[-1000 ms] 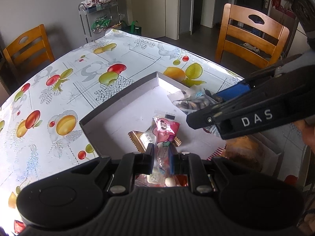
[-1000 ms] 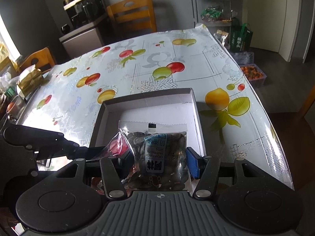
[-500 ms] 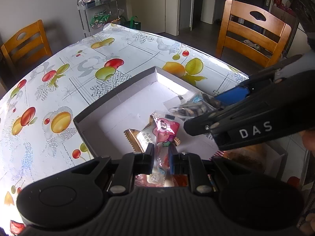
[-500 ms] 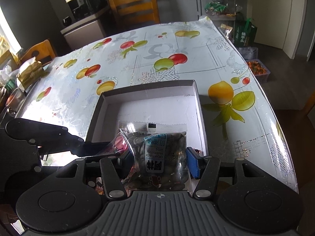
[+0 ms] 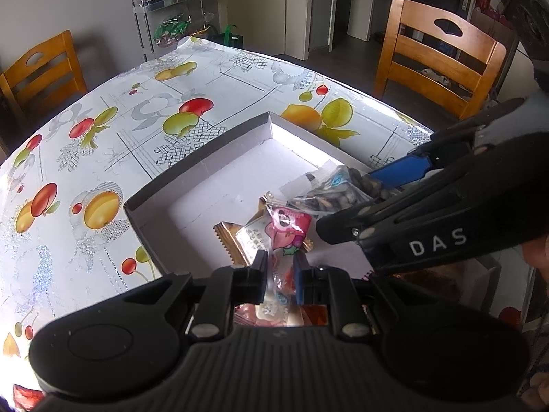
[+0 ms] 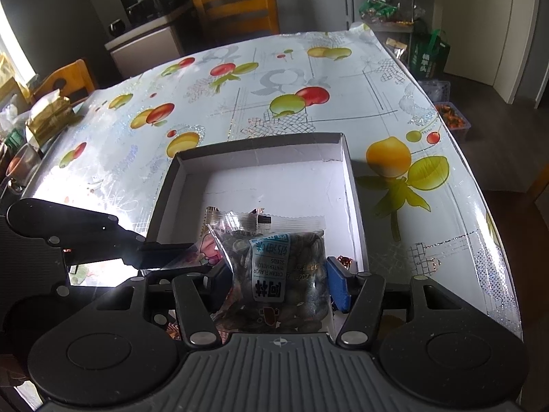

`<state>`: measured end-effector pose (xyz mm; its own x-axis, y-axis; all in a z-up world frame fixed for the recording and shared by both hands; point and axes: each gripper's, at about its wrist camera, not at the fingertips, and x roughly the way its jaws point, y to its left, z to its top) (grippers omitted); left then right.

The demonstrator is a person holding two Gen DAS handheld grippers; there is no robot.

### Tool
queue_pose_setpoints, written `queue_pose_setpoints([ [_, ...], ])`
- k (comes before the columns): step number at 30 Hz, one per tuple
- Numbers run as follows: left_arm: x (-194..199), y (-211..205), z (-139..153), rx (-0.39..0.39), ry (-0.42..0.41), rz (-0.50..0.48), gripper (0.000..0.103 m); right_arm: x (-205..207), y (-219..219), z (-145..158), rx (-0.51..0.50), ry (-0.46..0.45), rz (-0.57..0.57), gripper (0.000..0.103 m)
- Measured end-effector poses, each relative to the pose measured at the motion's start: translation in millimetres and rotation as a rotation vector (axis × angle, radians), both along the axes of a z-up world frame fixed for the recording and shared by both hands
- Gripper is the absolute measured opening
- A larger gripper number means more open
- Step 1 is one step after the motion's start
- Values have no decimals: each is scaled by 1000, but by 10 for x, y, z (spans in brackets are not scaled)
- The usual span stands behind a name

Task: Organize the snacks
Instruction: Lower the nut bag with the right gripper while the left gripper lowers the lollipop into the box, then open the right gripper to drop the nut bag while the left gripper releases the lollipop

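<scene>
**Both grippers loaded, hovering over the box**

While both units sit above the near end of the box (image 6: 353,185), each has a packet clamped.

Left gripper (image 5: 279,271): jaws narrow, pinched on the pink candy packet (image 5: 286,237). Packet sticks up and forward out of the fingers, tip over the box floor. Just ahead and below it, a gold-wrapped snack (image 5: 236,240) lies flat on the box floor. Right of that, the right gripper (image 5: 394,206) crosses the view, its blue pad against the seed bag (image 5: 329,195).

Right gripper (image 6: 278,274): jaws at mid width, closed on the seed bag (image 6: 274,267) — clear bag of dark seeds, blue-white label reading "watermelon seeds". Bag fills the gap between the pads; crimped top edge points away from the gripper, over the box interior. To its left, the left gripper (image 6: 164,254) comes in with the pink packet just visible at its tip.

Beyond both packets: far half of the box floor is bare white. Box sits on the fruit-print tablecloth (image 6: 308,79). Past the table edge: wooden chairs (image 5: 435,55) and a wire rack (image 5: 168,24) with bagged items.
</scene>
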<state>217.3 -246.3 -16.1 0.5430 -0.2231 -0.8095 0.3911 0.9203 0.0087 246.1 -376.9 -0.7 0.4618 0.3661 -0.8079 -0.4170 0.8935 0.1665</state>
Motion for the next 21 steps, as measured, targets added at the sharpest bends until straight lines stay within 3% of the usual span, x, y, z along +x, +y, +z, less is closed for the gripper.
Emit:
queue_pose_setpoints([
  [12, -14, -14, 2, 12, -4, 12, 14, 1, -7, 2, -6, 0, -5, 60],
  [17, -32, -25, 27, 17, -16, 10, 38, -7, -15, 18, -5, -5, -9, 65],
  [21, -66, -37, 63, 11, -27, 6, 45, -16, -30, 36, 3, -8, -13, 65],
])
